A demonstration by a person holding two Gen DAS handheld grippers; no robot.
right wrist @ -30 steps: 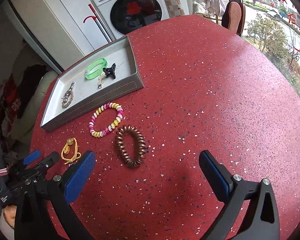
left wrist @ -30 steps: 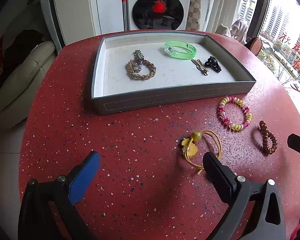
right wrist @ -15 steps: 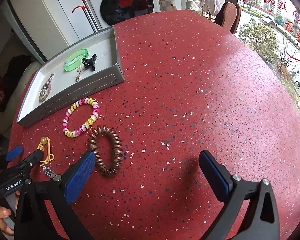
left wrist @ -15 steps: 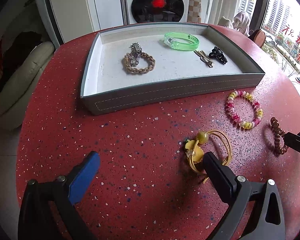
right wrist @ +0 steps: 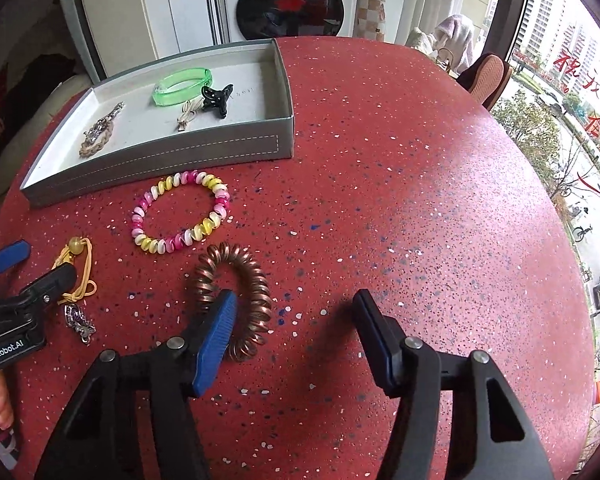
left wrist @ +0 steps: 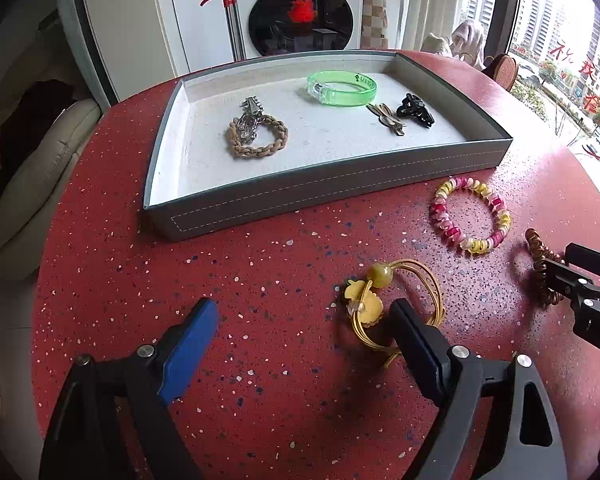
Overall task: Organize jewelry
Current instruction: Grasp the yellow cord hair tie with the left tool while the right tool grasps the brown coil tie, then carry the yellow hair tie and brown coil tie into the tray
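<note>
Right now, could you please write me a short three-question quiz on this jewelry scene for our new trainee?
1. True or false: the pink-and-yellow bead bracelet lies inside the grey tray.
2. Which item sits at the right gripper? A) green bangle B) copper spiral hair tie C) black claw clip
3. Fill in: the left gripper hovers by the ____ hair tie with a bead.

Key: 1 false, it lies on the red table; 2 B; 3 yellow.
</note>
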